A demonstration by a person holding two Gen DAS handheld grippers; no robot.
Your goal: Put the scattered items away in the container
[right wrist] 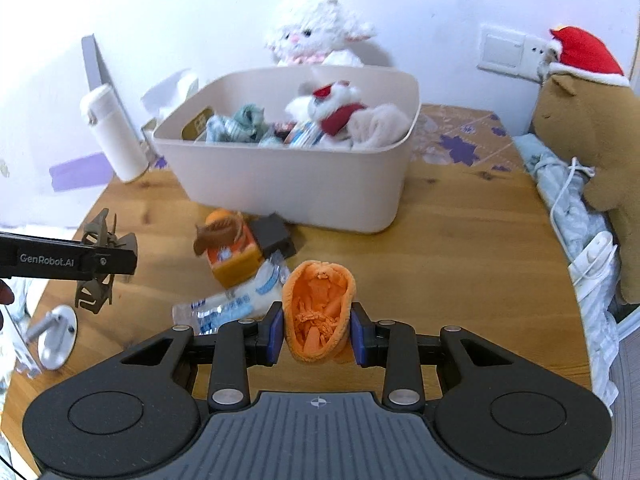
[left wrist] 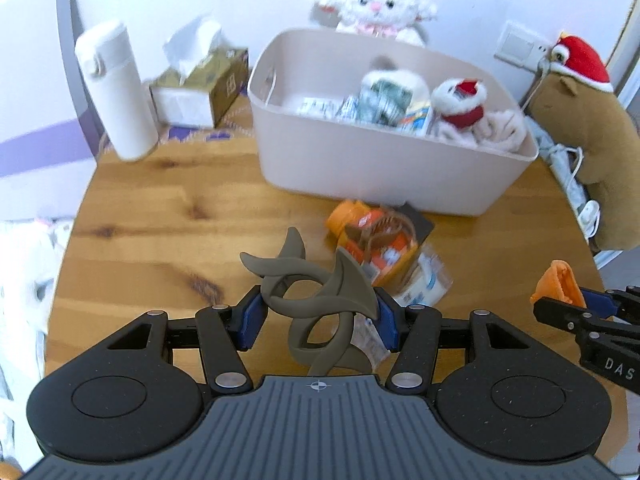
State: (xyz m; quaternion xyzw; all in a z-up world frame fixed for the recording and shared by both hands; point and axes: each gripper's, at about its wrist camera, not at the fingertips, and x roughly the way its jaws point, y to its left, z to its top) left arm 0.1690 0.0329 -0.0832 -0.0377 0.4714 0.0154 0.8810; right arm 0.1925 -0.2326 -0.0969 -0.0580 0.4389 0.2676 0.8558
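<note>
My left gripper (left wrist: 318,316) is shut on a grey-brown hair claw clip (left wrist: 320,300), lifted above the wooden table (left wrist: 160,216); the same clip (right wrist: 98,264) shows at the left of the right wrist view. My right gripper (right wrist: 317,330) is shut on an orange knitted sock (right wrist: 318,308), also seen at the right edge as the sock (left wrist: 558,282). The beige container (left wrist: 384,168) stands at the back, holding plush toys, packets and cloth. On the table before it lie an orange box (right wrist: 232,256) with a brown clip on top, a black box (right wrist: 274,234) and a clear packet (right wrist: 236,304).
A white flask (left wrist: 116,92) and a tissue box (left wrist: 204,88) stand back left. A white plush lamb (left wrist: 380,4) sits behind the container. A brown plush with a red hat (left wrist: 580,120) and a power strip with cables (right wrist: 592,260) line the right edge. A small metal stand (right wrist: 56,332) is near left.
</note>
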